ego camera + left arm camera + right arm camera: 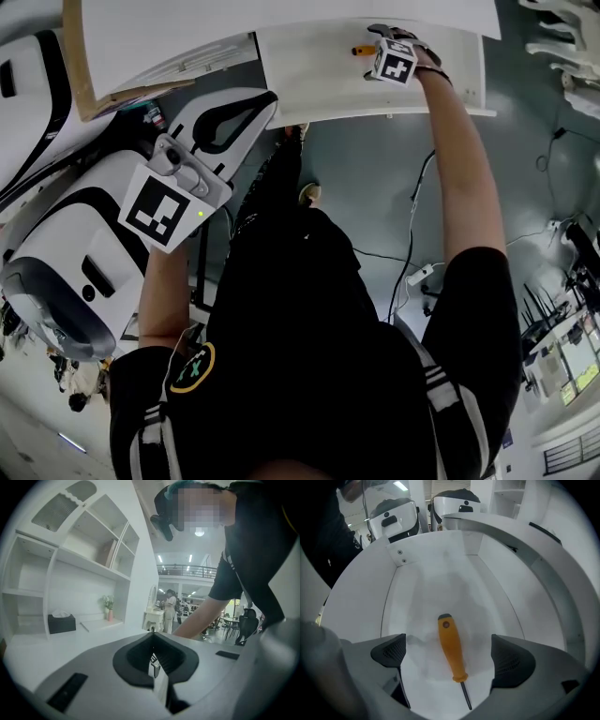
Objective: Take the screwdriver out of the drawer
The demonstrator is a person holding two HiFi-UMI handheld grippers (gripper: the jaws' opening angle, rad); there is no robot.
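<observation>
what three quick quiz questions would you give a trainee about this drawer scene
1. Multiple choice: the handle of the screwdriver is A blue, B orange, C green.
2. True or false: the right gripper is shut on the screwdriver.
3. Fill in: the fingers of the left gripper are ___.
Key: 1 B. 2 false: its fingers stand apart, one on each side of the screwdriver, which lies on the floor of the drawer. 3 together.
</observation>
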